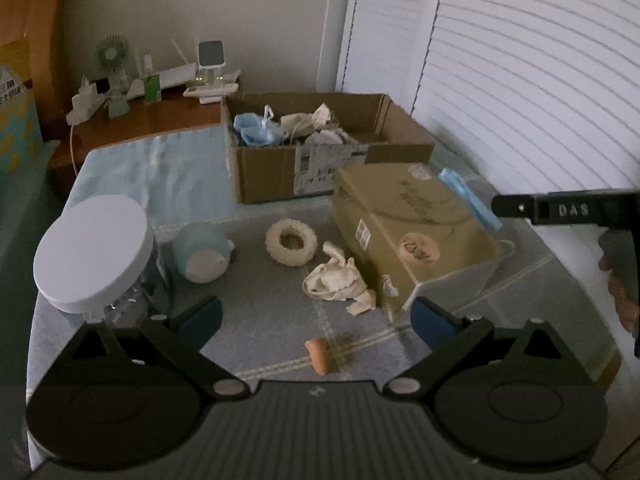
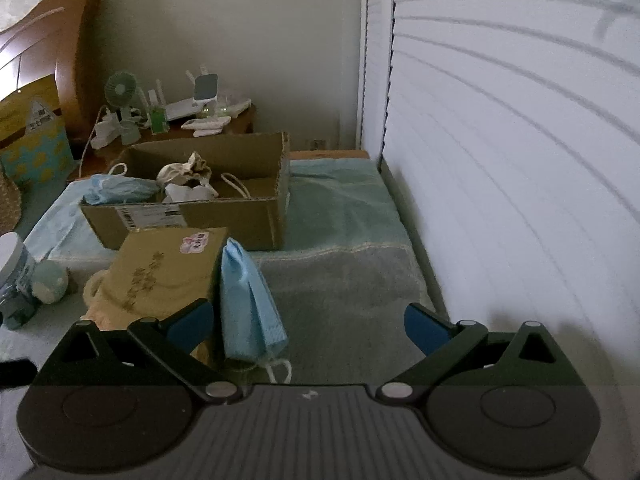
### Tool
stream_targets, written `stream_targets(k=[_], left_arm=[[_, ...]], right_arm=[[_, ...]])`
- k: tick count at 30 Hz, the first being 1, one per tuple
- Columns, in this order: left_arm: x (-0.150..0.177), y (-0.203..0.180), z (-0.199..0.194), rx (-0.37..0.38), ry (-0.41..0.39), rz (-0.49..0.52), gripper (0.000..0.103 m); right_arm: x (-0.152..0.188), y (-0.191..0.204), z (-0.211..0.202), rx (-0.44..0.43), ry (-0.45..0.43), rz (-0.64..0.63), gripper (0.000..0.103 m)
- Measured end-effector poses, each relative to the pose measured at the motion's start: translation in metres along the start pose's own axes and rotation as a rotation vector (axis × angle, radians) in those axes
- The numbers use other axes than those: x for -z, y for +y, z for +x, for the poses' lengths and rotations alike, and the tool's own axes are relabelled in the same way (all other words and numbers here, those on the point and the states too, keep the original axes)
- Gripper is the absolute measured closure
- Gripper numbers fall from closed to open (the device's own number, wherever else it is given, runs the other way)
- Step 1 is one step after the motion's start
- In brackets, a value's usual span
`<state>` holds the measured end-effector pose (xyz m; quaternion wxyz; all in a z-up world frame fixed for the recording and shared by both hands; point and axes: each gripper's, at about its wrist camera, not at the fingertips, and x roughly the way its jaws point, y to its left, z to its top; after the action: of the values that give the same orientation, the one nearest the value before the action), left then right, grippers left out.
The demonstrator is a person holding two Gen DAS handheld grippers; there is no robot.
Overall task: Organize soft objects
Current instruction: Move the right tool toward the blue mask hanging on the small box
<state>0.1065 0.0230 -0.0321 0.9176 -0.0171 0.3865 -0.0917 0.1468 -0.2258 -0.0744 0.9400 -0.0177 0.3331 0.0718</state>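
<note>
Two grippers fill the lower edge of their own views: the left gripper (image 1: pixel 316 320) and the right gripper (image 2: pixel 308 326), each with blue-padded fingers spread wide and nothing between them. Both hang over a grey-blue checked blanket (image 1: pixel 272 320) that covers the working surface. In the left wrist view, a small orange-brown object (image 1: pixel 318 354) lies at lower centre just ahead of the jaws, with a crumpled cream cloth (image 1: pixel 340 282) beyond it and a cream ring-shaped soft toy (image 1: pixel 291 239) at centre. A pale blue round plush (image 1: pixel 202 254) rests at centre left, beside a clear jar with a white lid (image 1: pixel 94 248). A closed tan box (image 1: pixel 408 232) sits at centre right. In the right wrist view, a light blue face mask (image 2: pixel 248 300) leans against that box's side, near the left finger of the gripper. Farther back, an open cardboard carton (image 2: pixel 200 216) holds another blue mask and crumpled pale cloths. Behind it, at upper left, a wooden bedside table (image 2: pixel 240 128) carries a small green fan (image 2: pixel 120 88) and white electronic devices. White louvred doors (image 2: pixel 500 160) fill the right side; a plain wall closes the background.
</note>
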Motion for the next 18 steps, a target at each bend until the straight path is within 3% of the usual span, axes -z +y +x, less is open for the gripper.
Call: stream_targets(k=[8, 18], left_arm=[[-0.003, 0.001, 0.011, 0.009, 0.005, 0.008, 0.003], [0.0, -0.005, 0.019, 0.027, 0.027, 0.014, 0.003]], right_arm=[[-0.002, -0.004, 0.032, 0.004, 0.054, -0.007, 0.002], [-0.004, -0.014, 0.041, 0.145, 0.081, 0.003, 0.022]])
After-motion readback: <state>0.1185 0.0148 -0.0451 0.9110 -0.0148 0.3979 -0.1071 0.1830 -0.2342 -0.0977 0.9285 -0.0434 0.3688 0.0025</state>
